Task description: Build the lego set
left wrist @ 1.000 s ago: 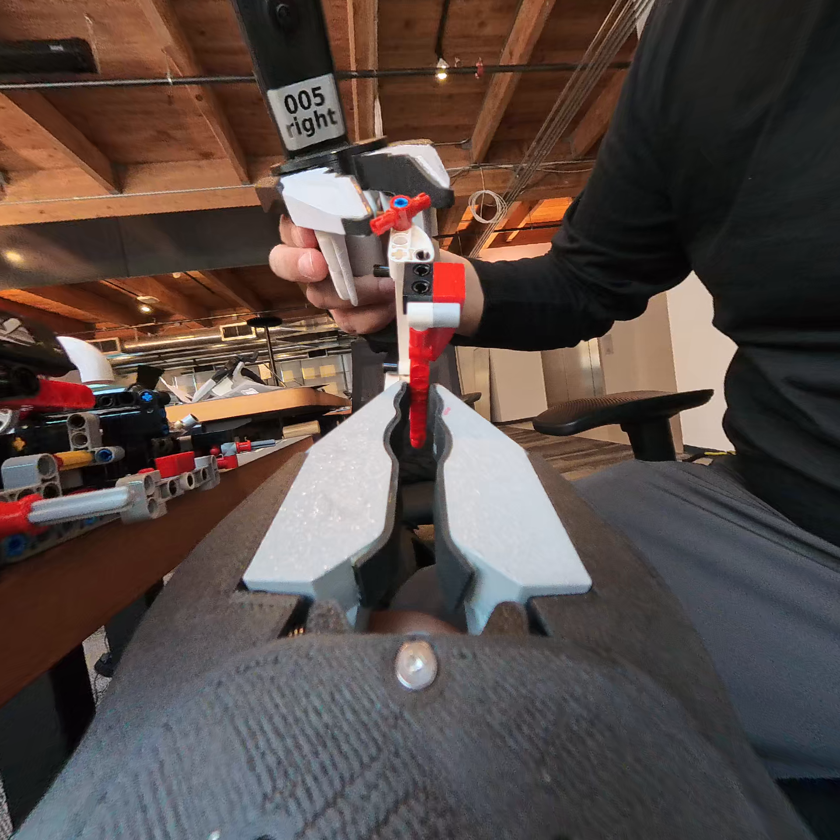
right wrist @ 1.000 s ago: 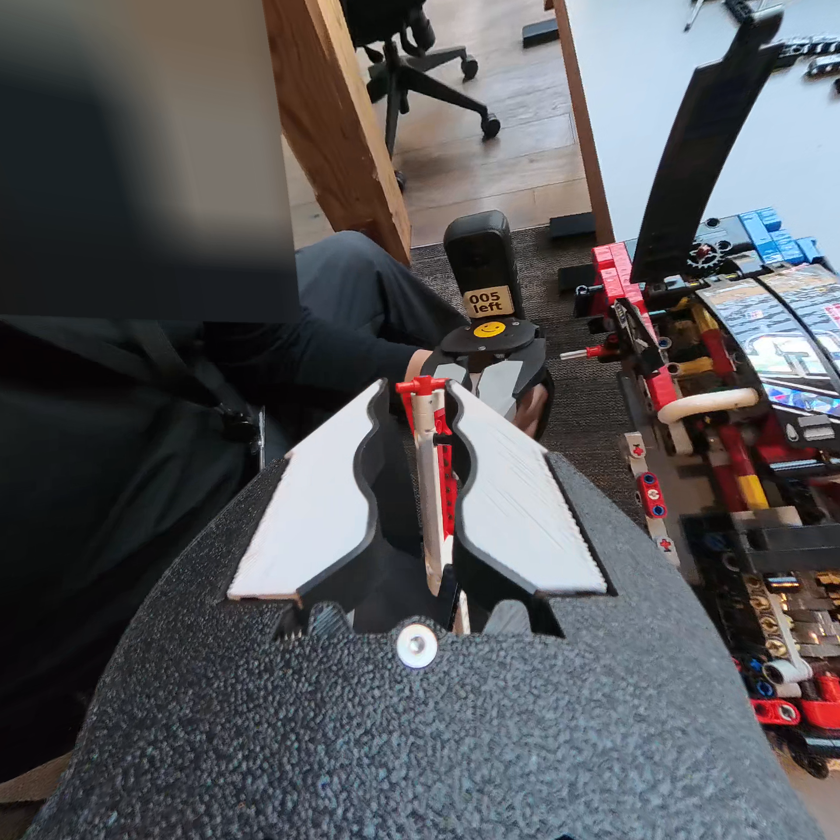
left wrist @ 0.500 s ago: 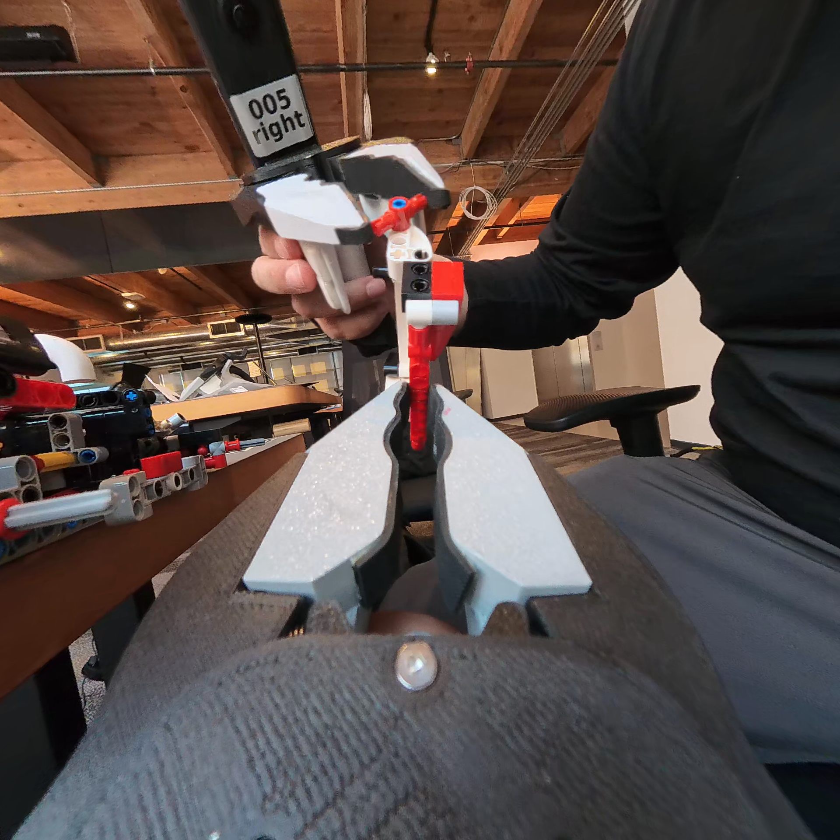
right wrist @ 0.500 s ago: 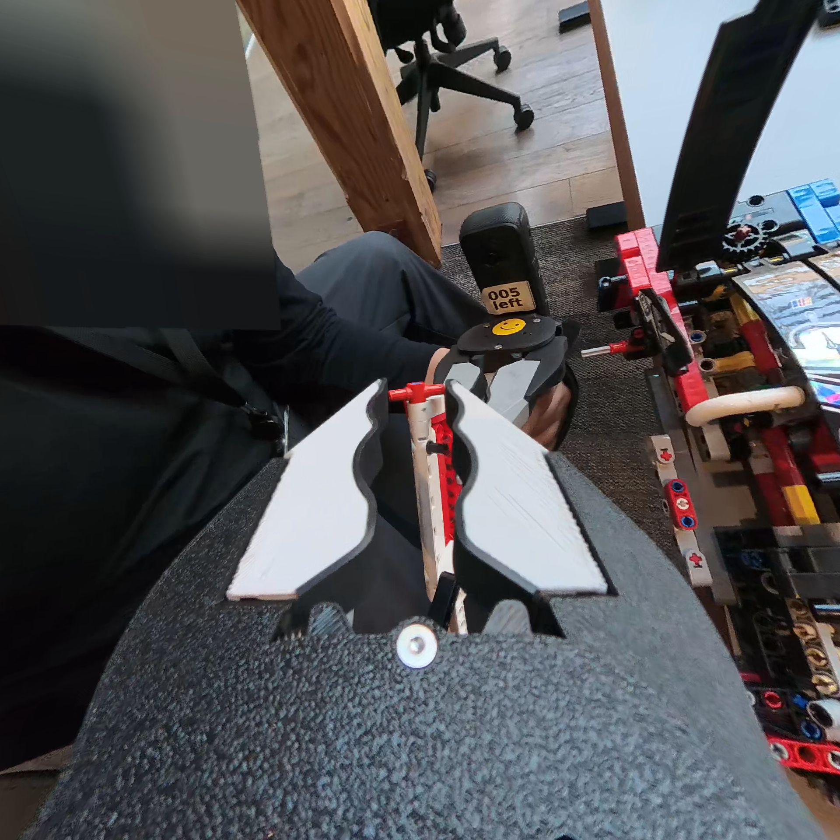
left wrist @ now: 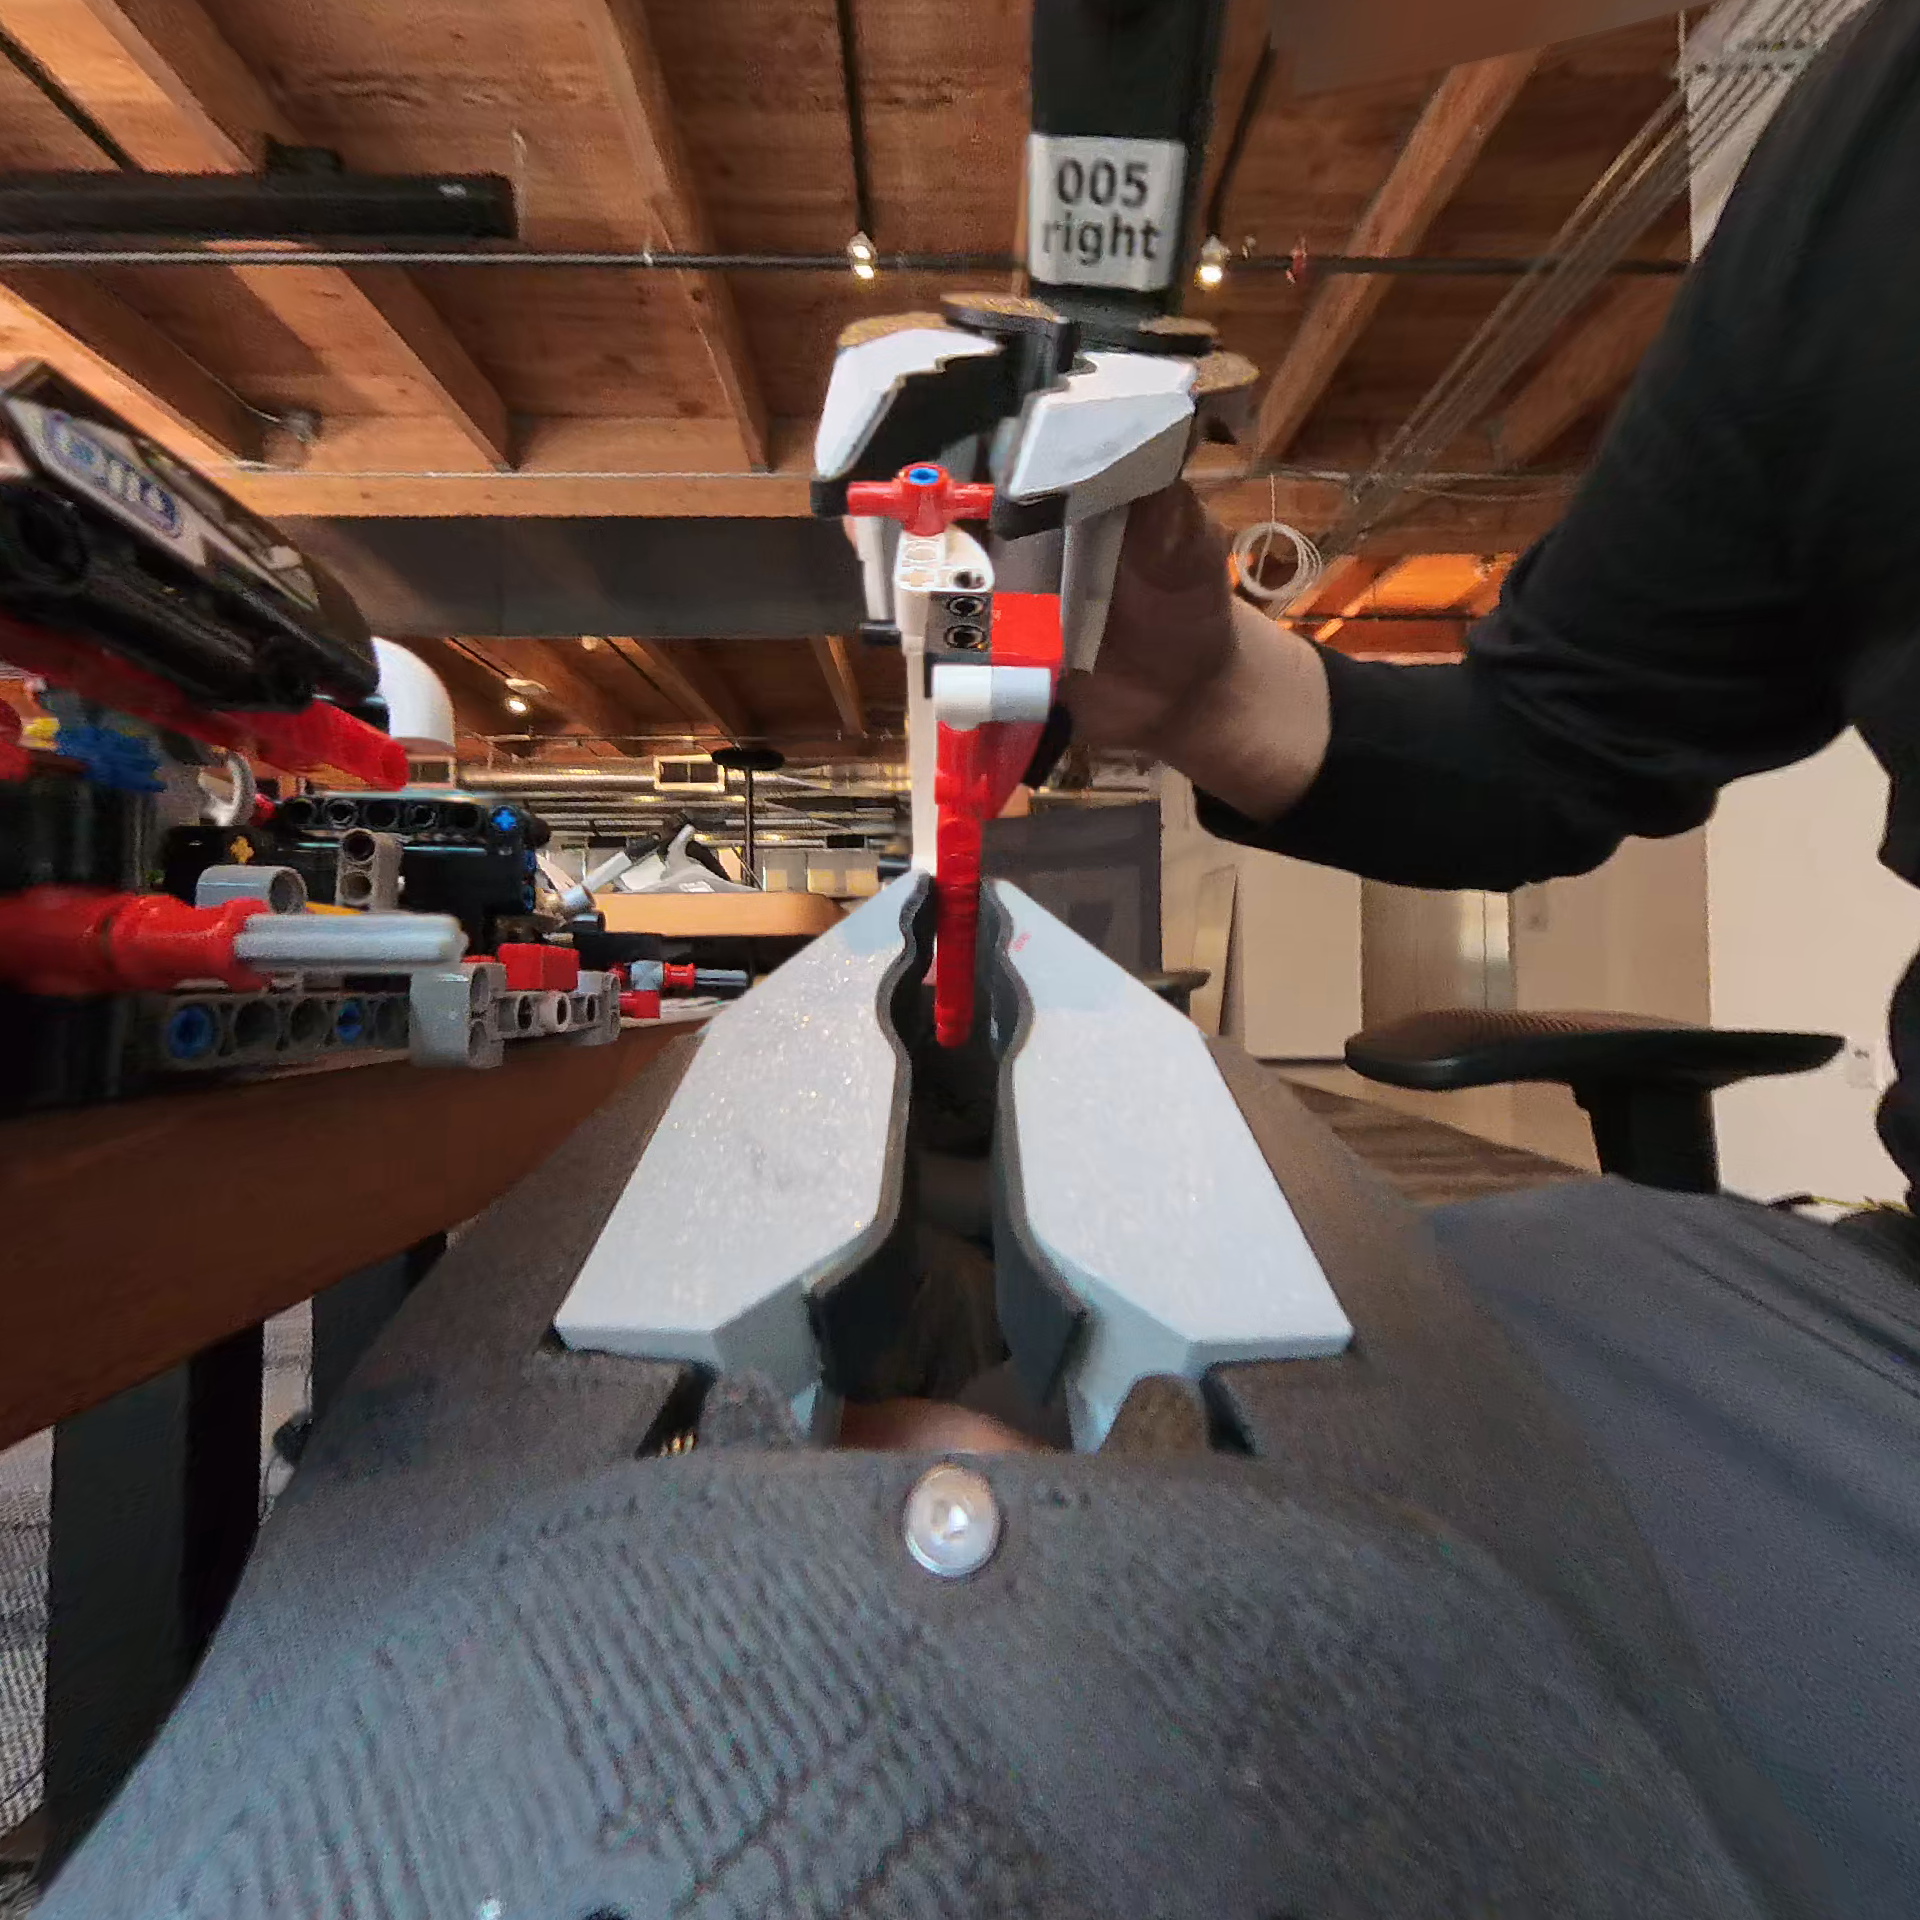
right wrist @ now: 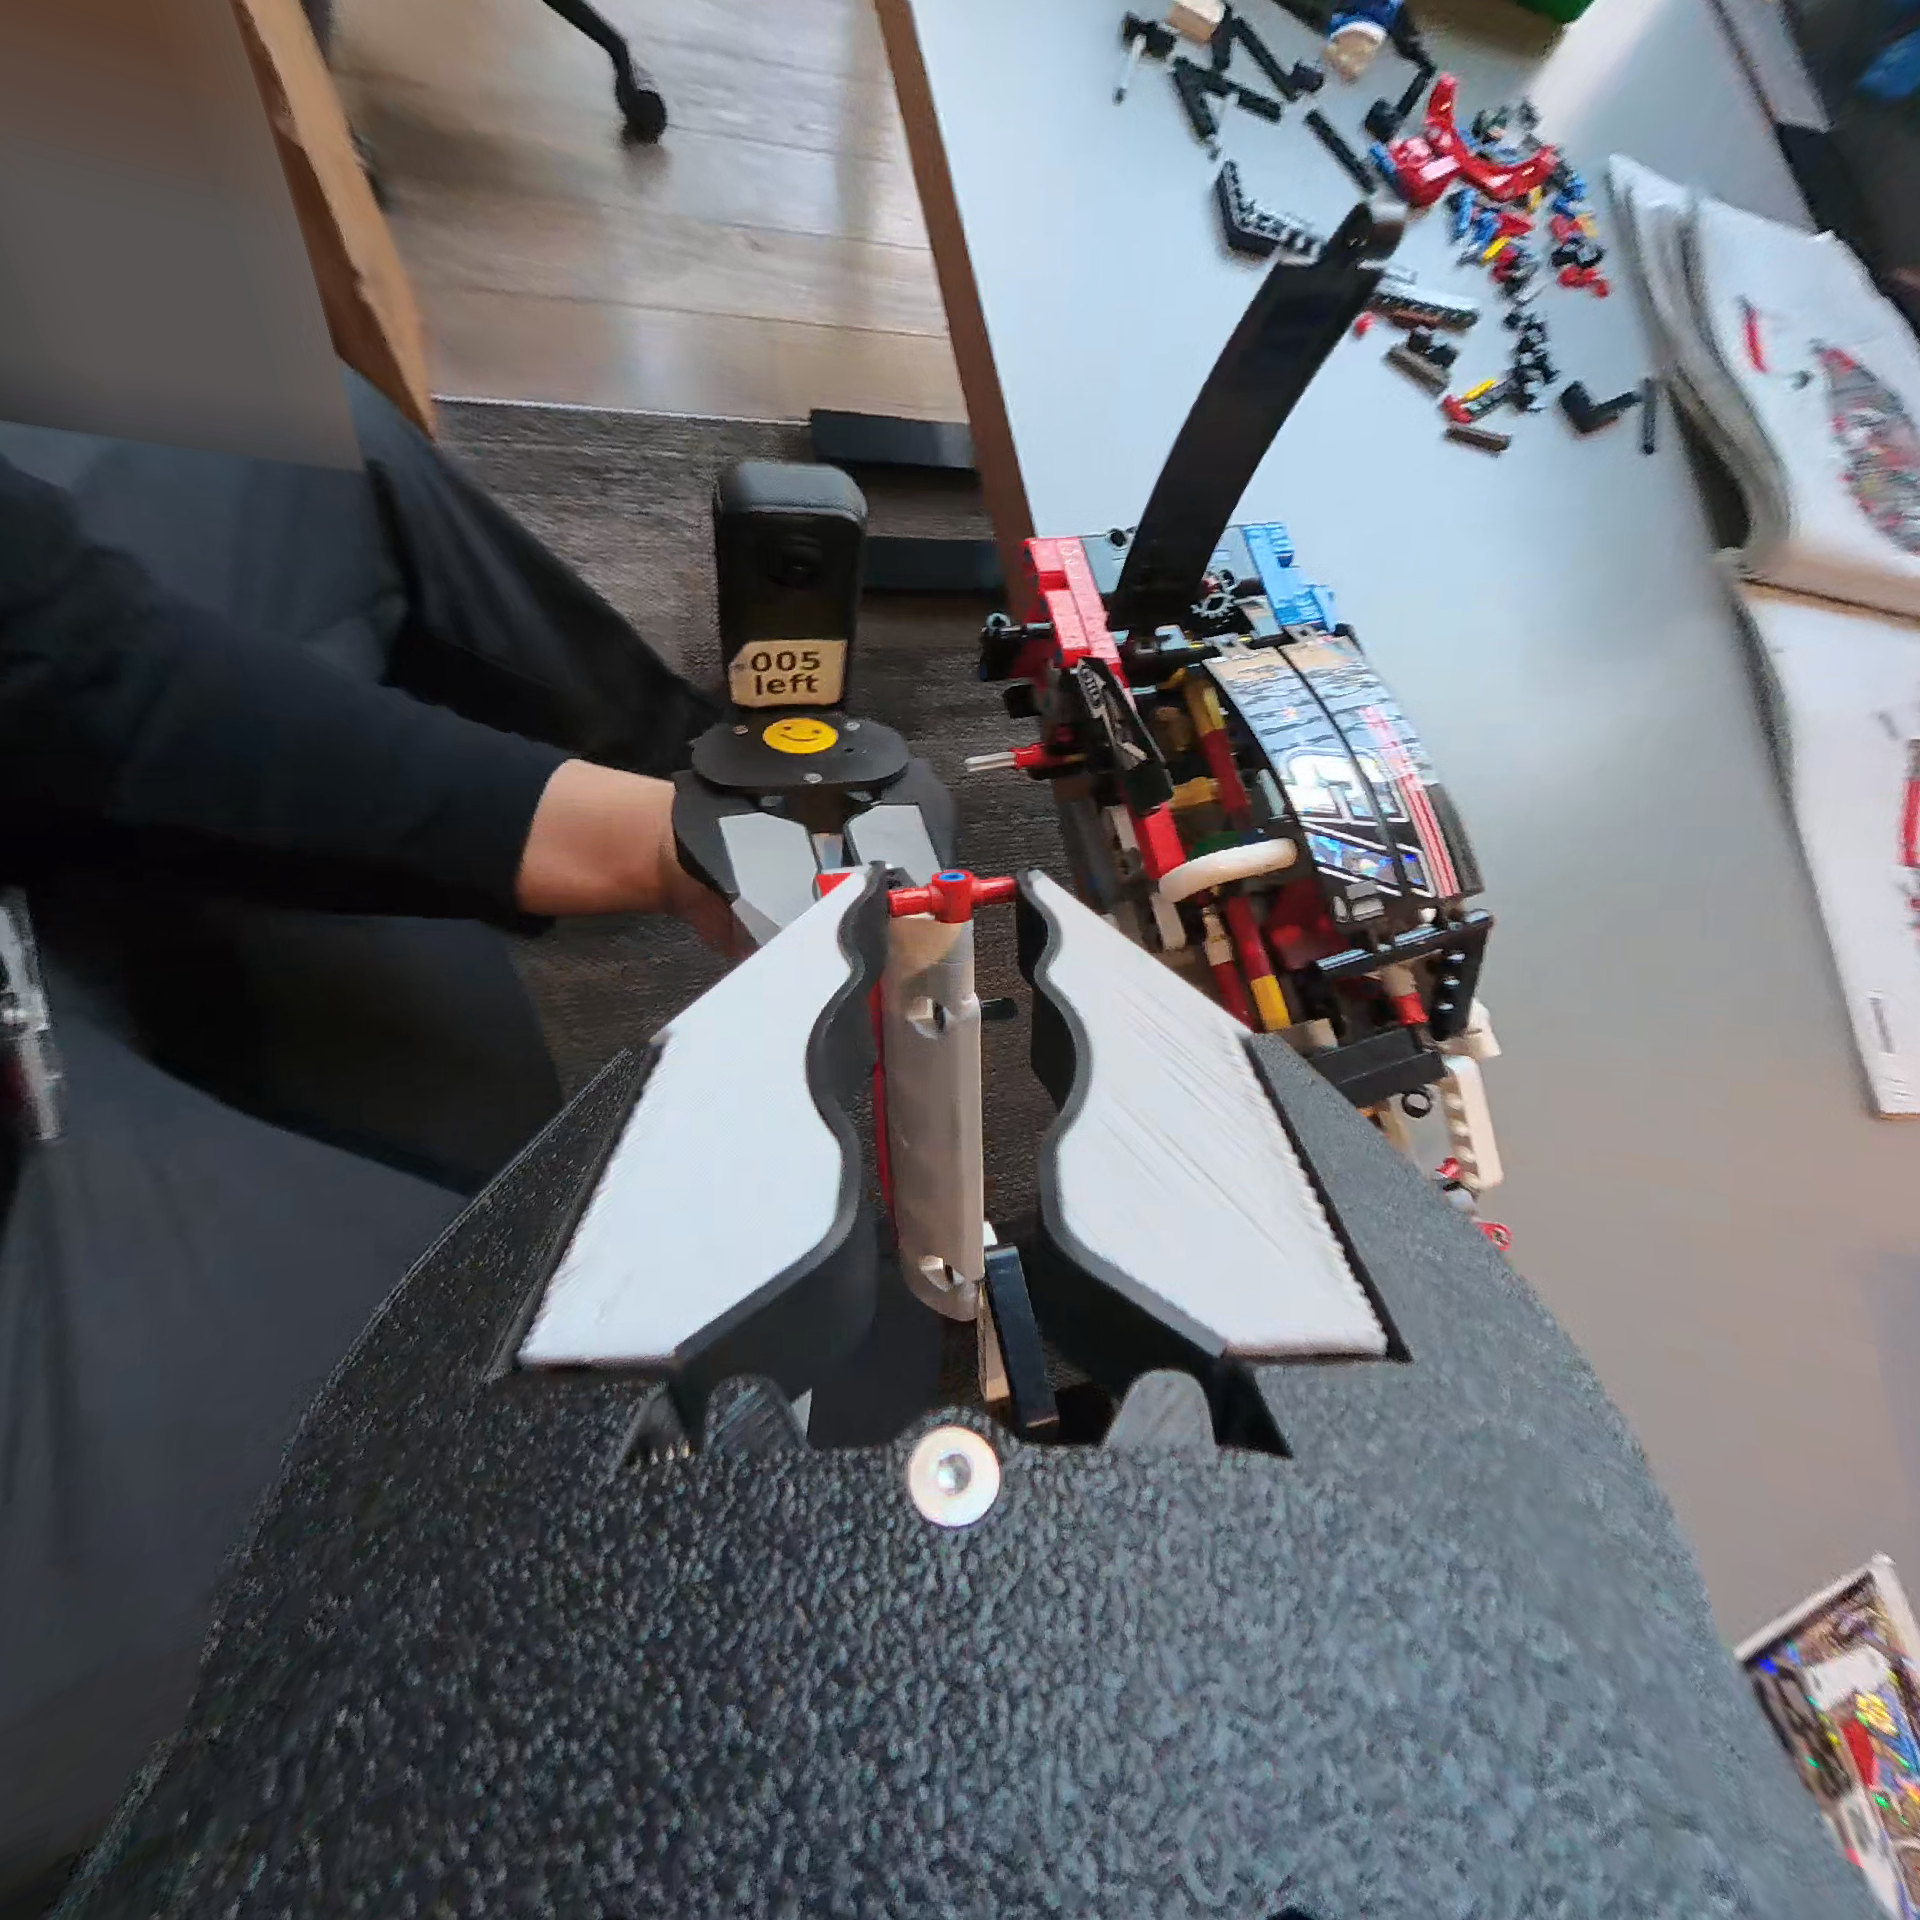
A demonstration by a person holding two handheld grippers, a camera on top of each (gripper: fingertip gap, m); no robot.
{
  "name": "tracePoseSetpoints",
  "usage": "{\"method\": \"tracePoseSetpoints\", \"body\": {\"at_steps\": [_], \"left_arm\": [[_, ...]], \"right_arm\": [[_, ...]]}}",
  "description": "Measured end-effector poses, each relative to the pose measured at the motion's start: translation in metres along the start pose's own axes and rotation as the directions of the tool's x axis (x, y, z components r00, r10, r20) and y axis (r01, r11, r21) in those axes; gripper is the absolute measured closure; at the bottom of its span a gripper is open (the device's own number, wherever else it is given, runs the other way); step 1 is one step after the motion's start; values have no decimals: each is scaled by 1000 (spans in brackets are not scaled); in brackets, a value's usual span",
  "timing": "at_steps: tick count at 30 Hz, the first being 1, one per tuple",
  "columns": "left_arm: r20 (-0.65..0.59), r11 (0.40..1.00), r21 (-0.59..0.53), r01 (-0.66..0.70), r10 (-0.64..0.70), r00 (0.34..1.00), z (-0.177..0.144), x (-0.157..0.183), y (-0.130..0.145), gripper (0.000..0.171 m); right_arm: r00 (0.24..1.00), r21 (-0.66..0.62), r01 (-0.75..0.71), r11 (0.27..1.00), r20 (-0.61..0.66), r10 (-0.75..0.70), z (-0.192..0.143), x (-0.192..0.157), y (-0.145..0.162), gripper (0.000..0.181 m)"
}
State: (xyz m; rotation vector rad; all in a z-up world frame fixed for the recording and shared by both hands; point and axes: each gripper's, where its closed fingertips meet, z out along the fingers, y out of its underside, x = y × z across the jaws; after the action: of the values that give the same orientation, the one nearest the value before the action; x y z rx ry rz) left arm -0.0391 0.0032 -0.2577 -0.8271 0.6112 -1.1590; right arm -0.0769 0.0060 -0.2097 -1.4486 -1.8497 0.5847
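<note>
Since a second ago the right claw (right wrist: 951, 894) has spread open; the left claw (left wrist: 954, 914) still pinches the red-white sub-assembly (left wrist: 961, 727), unattached beside the half-built car (right wrist: 1247, 831).

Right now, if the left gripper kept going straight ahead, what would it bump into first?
Probably the right gripper. The left gripper, shut on the red-and-white lego piece, points straight at it; depth between them is unclear.

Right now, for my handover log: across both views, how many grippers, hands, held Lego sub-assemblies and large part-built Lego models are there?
Grippers: 2 (left gripper, right gripper)
Hands: 2 (left hand, right hand)
Held sub-assembly: 1
Part-built car model: 1
Total: 6
</note>
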Motion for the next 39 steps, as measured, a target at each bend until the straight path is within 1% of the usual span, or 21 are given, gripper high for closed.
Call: {"method": "tracePoseSetpoints", "body": {"at_steps": [3, 6, 13, 16, 19, 21, 22, 24, 25, 26, 27, 28, 29, 30, 32, 35, 36, 39], "left_arm": [[26, 998, 57, 25, -26, 999, 1, -3, -8, 166], [29, 991, 123, 55, -59, 998, -1, -5, -21, 160], [11, 995, 86, 50, -51, 999, 3, 1, -21, 160], [-21, 998, 57, -2, 3, 1000, 4, 8, -19, 165], [-136, 989, 134, 70, -52, 989, 1, 23, -33, 166], [-212, 981, 159, 111, -76, 974, 0, 34, -40, 166], [-278, 974, 172, 148, -96, 956, -2, 43, -46, 166], [-385, 959, 189, 212, -126, 914, -5, 57, -60, 166], [-442, 955, 178, 239, -139, 886, -6, 66, -66, 167], [-496, 951, 162, 264, -153, 855, -8, 75, -72, 166], [-524, 950, 146, 277, -163, 836, -7, 81, -77, 166], [-559, 949, 118, 293, -181, 809, -6, 89, -81, 166], [-583, 949, 82, 304, -202, 787, -4, 96, -83, 166], [-579, 953, 50, 300, -217, 786, 0, 100, -83, 166], [-581, 956, -13, 292, -245, 776, 6, 108, -82, 166], [-588, 957, -61, 285, -265, 764, 14, 122, -88, 166], [-593, 956, -76, 283, -272, 758, 16, 126, -89, 166], [-609, 953, -107, 283, -287, 739, 26, 141, -89, 166]], "right_arm": [[999, 12, -1, 1000, -35, 2, -4, 4, -3, 159], [999, 3, -19, 1000, -49, 19, -6, 8, 2, 159], [996, 38, -57, 998, -64, 60, -8, 8, 3, 159], [996, 52, -76, 996, -34, 78, -9, 3, 3, 159], [983, 138, -160, 977, 117, 144, -18, -14, -11, 160], [948, 191, -260, 947, 236, 213, -29, -19, -20, 163], [921, 216, -321, 922, 296, 252, -36, -18, -23, 163], [844, 245, -442, 863, 440, 308, -48, -21, -28, 165], [797, 253, -496, 831, 513, 319, -53, -25, -30, 167], [738, 258, -548, 795, 596, 316, -57, -32, -33, 172], [673, 258, -599, 758, 675, 302, -60, -41, -37, 174], [614, 249, -633, 733, 738, 280, -61, -52, -41, 170], [572, 249, -649, 719, 783, 245, -62, -62, -45, 169], [550, 268, -653, 708, 811, 200, -64, -71, -49, 166], [530, 306, -649, 696, 838, 126, -69, -88, -57, 167], [567, 388, -616, 686, 822, 44, -81, -99, -61, 177], [567, 402, -613, 680, 823, 25, -87, -101, -61, 178], [528, 403, -624, 669, 849, -20, -102, -113, -60, 179]]}}
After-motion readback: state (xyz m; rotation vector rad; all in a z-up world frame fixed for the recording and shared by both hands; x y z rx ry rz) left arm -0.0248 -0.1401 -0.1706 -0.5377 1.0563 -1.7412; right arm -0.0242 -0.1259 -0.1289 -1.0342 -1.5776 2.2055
